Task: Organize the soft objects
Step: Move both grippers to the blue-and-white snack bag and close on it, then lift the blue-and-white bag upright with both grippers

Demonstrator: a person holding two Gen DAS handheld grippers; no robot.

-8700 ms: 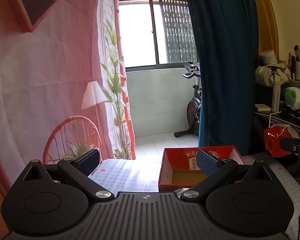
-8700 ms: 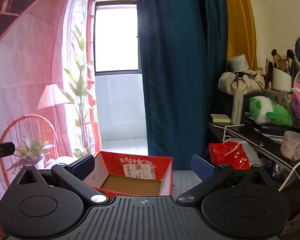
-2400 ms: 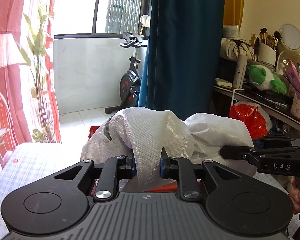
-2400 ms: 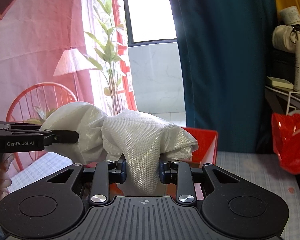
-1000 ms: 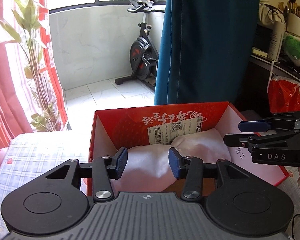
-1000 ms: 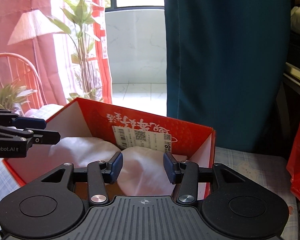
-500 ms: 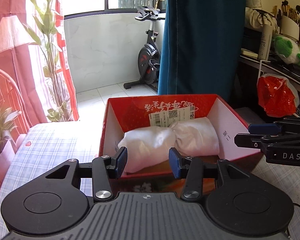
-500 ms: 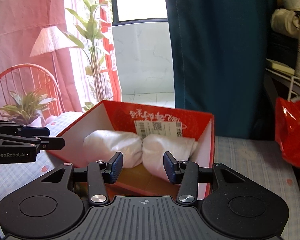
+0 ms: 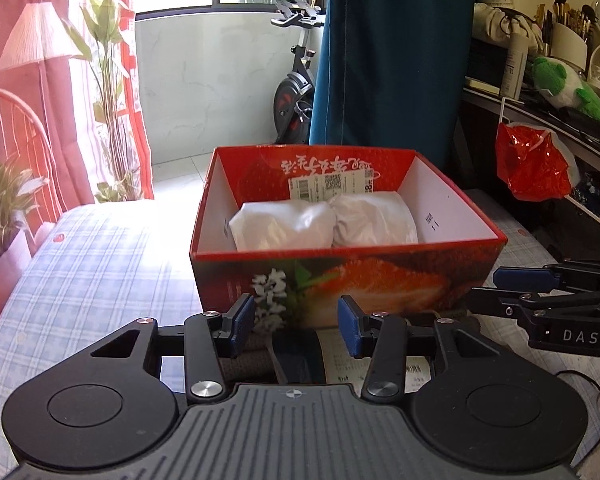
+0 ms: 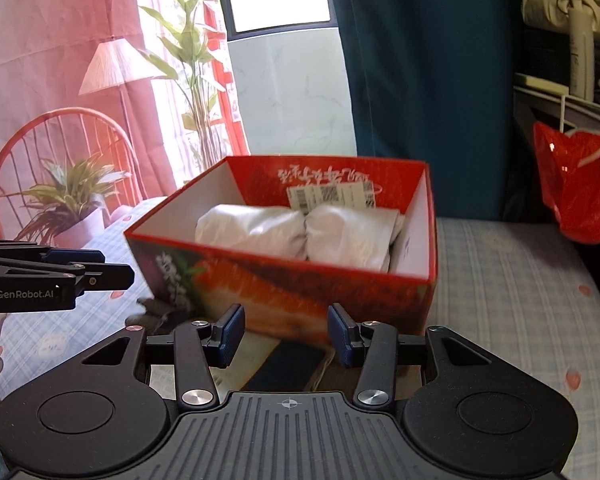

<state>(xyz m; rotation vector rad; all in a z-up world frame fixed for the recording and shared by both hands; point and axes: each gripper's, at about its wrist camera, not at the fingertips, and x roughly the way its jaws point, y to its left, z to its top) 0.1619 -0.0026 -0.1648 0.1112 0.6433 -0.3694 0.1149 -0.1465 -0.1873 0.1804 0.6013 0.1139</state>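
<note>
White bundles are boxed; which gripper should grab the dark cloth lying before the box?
Left gripper, marginally: the dark cloth lies centred between its open fingers; the right gripper hovers similarly close.

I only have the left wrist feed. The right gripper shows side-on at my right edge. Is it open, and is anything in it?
Observer: It's open. In the right wrist view the right gripper has its fingers apart with nothing between them, and it sits just short of the red box.
Operator: How does mine look from that side?
Observer: The left gripper shows side-on, left of the box's front corner. It is outside the box, over the checked cloth.
</note>
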